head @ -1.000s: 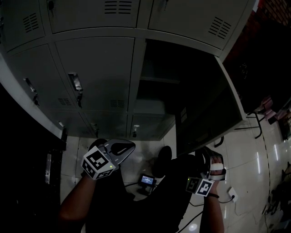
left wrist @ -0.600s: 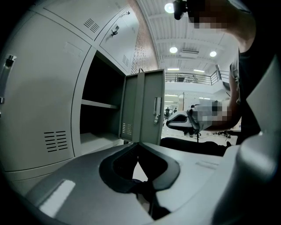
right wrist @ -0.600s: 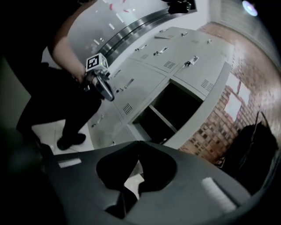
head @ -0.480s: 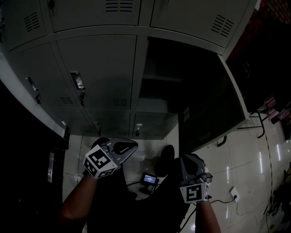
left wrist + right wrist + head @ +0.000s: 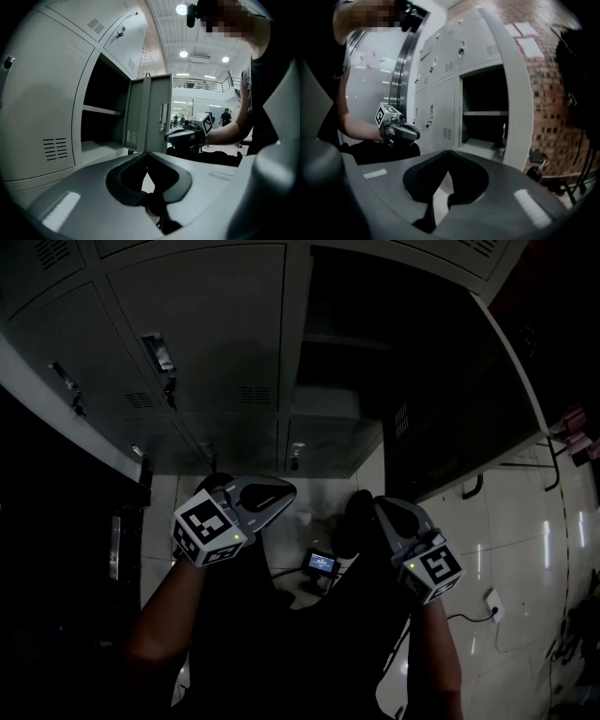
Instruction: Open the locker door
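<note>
Since swung wide at far right, needs no more pulling on the locker door (image 5: 459, 418); bares the dark compartment (image 5: 342, 371) left of it; finds left hand-held gripper (image 5: 281, 493) and right hand-held gripper (image 5: 380, 507) clenched on nothing, near, well apart from it; looks done.

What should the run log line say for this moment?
grey metal locker door: open | left tool: shut, empty | right tool: shut, empty | neither tool touches the door

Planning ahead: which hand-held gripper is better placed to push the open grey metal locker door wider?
The right hand-held gripper, probably: the open grey metal locker door stands on its side, away from the left hand-held gripper.
</note>
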Demonstrator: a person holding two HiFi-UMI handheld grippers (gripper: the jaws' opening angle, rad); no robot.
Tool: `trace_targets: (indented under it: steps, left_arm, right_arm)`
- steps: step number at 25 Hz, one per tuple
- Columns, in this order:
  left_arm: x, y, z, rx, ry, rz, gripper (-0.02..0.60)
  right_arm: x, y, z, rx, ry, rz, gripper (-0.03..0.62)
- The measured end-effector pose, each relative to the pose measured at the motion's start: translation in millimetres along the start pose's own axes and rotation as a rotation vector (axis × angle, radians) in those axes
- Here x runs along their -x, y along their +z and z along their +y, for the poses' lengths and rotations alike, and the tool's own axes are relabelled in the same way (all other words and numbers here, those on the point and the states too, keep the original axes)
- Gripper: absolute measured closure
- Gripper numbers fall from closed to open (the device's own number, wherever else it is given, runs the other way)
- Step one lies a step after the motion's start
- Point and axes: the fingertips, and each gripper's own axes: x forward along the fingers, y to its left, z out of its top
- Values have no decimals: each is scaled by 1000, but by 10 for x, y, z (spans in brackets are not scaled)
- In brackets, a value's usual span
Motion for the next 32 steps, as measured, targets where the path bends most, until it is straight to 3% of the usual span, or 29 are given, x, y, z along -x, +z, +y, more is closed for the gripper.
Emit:
trace_targets:
  steps: [3,8,15,22,32]
  left_arm:
    - [-13,-16,1,2,3,8,569]
    - [-19,-33,-5,-5,8,19,569]
    - [-15,-37,-2,-4,10,19,569]
    - [-32,-40,-5,-7,11,22,569]
    - [-19,-35,3,-9,15,20,569]
  right_arm:
    - [20,-16,6,-28,31,-12,592]
    - [76,-22,37,1,30,-15,592]
    - [96,-33,-50,-41,5,-17,592]
    - [9,-102,59,55,12,42,593]
    - [48,-15,22,-5,22,-20,592]
